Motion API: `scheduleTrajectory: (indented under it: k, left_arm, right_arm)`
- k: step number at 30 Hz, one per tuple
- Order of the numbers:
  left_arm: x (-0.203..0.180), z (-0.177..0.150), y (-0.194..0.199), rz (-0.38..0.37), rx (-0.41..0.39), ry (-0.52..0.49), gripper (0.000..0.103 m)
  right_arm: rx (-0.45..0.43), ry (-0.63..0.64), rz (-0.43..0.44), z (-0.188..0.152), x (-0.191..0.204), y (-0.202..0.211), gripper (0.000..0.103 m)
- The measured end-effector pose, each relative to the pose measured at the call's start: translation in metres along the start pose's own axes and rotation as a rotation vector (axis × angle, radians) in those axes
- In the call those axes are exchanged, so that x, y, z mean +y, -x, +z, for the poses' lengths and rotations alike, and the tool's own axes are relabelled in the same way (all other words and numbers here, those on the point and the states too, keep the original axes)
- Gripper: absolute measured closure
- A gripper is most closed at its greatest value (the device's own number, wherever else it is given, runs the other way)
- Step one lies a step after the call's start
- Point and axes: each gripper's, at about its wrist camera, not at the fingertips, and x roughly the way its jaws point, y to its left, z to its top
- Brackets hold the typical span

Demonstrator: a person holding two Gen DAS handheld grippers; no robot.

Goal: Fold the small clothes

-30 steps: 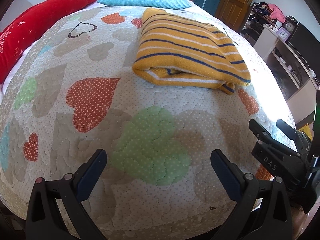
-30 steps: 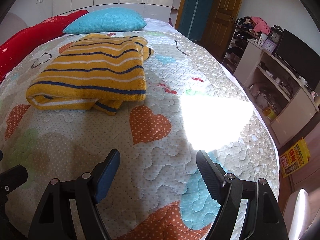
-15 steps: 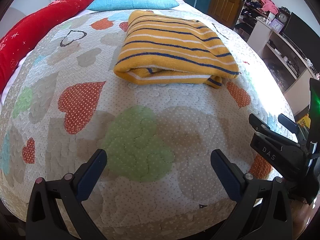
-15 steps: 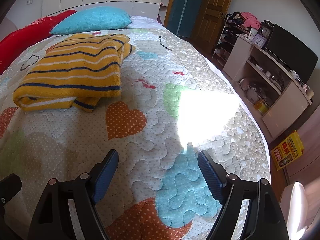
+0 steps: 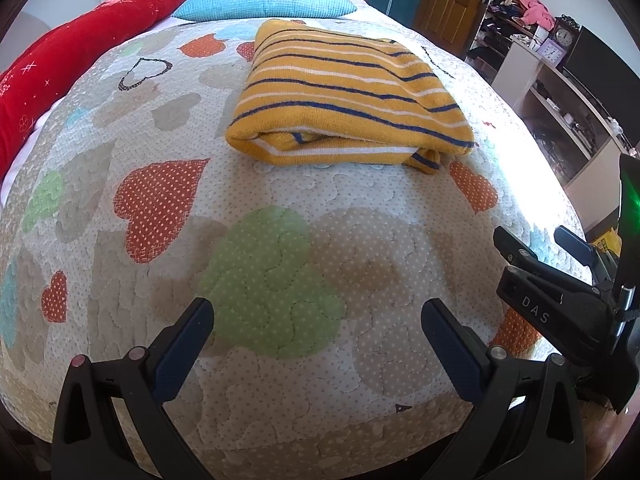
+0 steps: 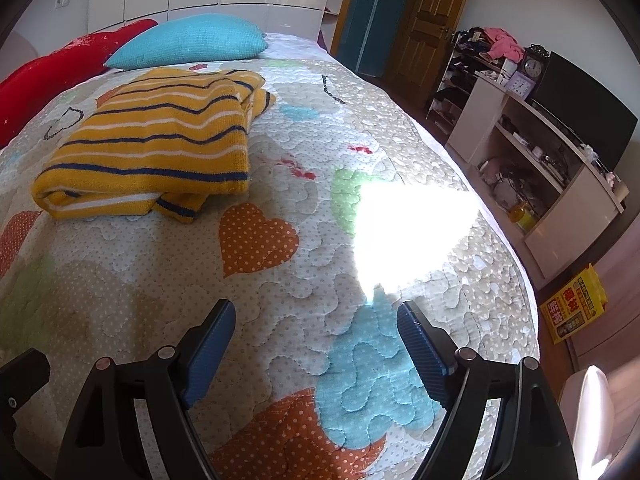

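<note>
Striped sweater (image 5: pixel 344 96) lies folded on bed quilt (image 5: pixel 280 280); left tongs (image 5: pixel 316 316) and right tongs (image 6: pixel 316 320) apart, holding nothing.

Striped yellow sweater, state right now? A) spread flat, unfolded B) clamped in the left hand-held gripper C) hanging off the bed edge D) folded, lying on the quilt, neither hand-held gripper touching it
D: the striped yellow sweater lies folded in layers on the quilt, with the left hand-held gripper and the right hand-held gripper both open and well short of it.
</note>
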Motion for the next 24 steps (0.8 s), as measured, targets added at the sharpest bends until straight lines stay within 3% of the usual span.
scheduleTrajectory:
  k: [24]
  left_arm:
    - [0.013,0.002,0.001,0.054,-0.042,0.022,0.0]
  right_arm:
    - [-0.045,0.039,0.04,0.009,0.021,0.008,0.015]
